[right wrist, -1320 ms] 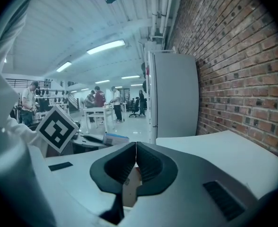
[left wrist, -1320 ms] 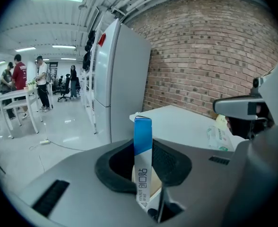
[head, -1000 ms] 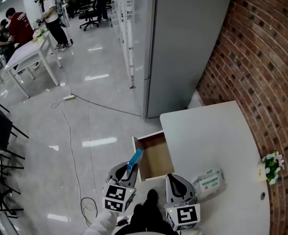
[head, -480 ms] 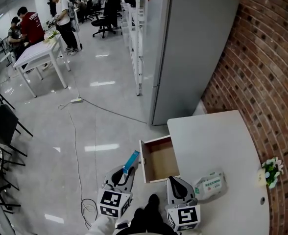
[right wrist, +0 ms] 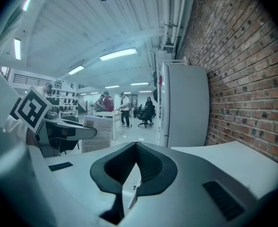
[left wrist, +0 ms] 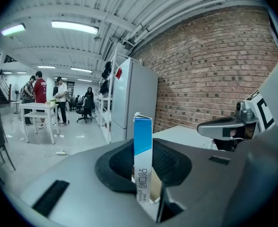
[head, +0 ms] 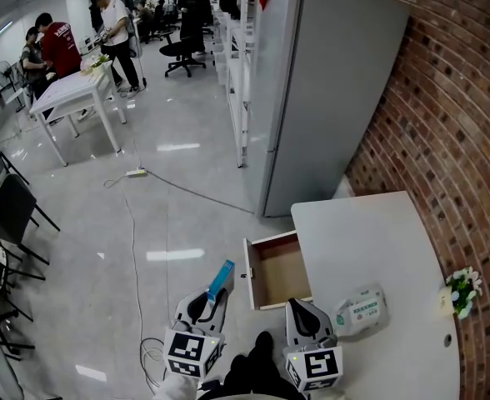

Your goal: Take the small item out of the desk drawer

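A small blue and white box (head: 221,280) stands upright between the jaws of my left gripper (head: 213,297), which is shut on it, left of the open drawer (head: 264,292) and above the floor. In the left gripper view the box (left wrist: 142,136) fills the gap of the left gripper (left wrist: 143,151). The wooden drawer sticks out from the white desk (head: 370,240), and its inside shows nothing. My right gripper (head: 305,313) hangs at the desk's near left corner with nothing in it. In its own view the right gripper (right wrist: 135,145) has its tips together.
A green and white tissue pack (head: 360,309) lies on the desk beside the right gripper. A small flower pot (head: 463,287) stands by the brick wall (head: 445,123). A grey cabinet (head: 328,98) stands behind the desk. People work at a white table (head: 74,98) far left. A cable (head: 132,240) runs over the floor.
The left gripper and the box have drawn a little left, away from the drawer. The head view has shifted, so the desk sits lower and further right. The right gripper has hardly moved.
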`<action>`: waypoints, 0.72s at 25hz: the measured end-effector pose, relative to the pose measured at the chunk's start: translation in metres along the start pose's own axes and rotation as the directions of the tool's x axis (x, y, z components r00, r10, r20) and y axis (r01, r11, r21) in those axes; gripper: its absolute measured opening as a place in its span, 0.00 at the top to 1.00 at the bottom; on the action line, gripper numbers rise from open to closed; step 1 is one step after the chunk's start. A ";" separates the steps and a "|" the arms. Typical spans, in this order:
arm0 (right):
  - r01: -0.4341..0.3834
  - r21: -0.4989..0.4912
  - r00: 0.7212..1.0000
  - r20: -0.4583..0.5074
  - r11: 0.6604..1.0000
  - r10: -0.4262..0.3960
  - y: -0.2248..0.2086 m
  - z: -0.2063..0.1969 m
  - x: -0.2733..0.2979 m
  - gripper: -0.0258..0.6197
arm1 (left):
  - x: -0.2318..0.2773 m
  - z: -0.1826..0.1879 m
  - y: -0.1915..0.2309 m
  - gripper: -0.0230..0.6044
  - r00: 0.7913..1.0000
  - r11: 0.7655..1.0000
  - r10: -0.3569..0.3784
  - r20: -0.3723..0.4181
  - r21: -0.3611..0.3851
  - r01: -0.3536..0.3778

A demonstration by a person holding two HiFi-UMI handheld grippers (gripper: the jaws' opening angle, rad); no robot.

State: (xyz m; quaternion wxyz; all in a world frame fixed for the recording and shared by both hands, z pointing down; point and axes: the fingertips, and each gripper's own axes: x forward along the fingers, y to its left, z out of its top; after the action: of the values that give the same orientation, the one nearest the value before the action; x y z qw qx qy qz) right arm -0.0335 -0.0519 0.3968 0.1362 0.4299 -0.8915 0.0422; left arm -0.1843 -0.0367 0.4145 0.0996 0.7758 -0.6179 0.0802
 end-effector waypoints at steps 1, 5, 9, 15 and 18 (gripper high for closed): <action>-0.002 0.001 1.000 0.001 1.000 0.002 0.001 -0.001 -0.001 0.92 | -0.003 0.000 0.000 0.83 1.000 1.000 0.002 0.004 0.001 -0.002; -0.011 -0.002 1.000 -0.001 1.000 0.011 0.006 -0.002 -0.004 0.92 | -0.011 0.001 0.003 0.83 1.000 1.000 0.011 0.020 -0.002 -0.011; -0.010 -0.004 1.000 -0.007 1.000 0.010 0.008 -0.005 -0.006 0.92 | -0.016 0.001 0.005 0.83 0.999 1.000 0.018 0.030 -0.006 -0.017; -0.020 -0.007 1.000 0.001 1.000 0.020 0.016 -0.003 -0.012 0.92 | -0.024 0.004 0.005 0.83 0.999 1.000 0.023 0.045 -0.005 -0.023; -0.022 -0.012 1.000 0.002 1.000 0.022 0.015 -0.004 -0.014 0.92 | -0.026 0.004 0.003 0.83 0.998 1.000 0.028 0.049 0.000 -0.028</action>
State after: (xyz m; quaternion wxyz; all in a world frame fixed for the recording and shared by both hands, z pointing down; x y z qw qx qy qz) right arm -0.0362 -0.0314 0.3975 0.1374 0.4194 -0.8966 0.0378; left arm -0.1928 -0.0143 0.4043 0.0831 0.7688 -0.6310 0.0624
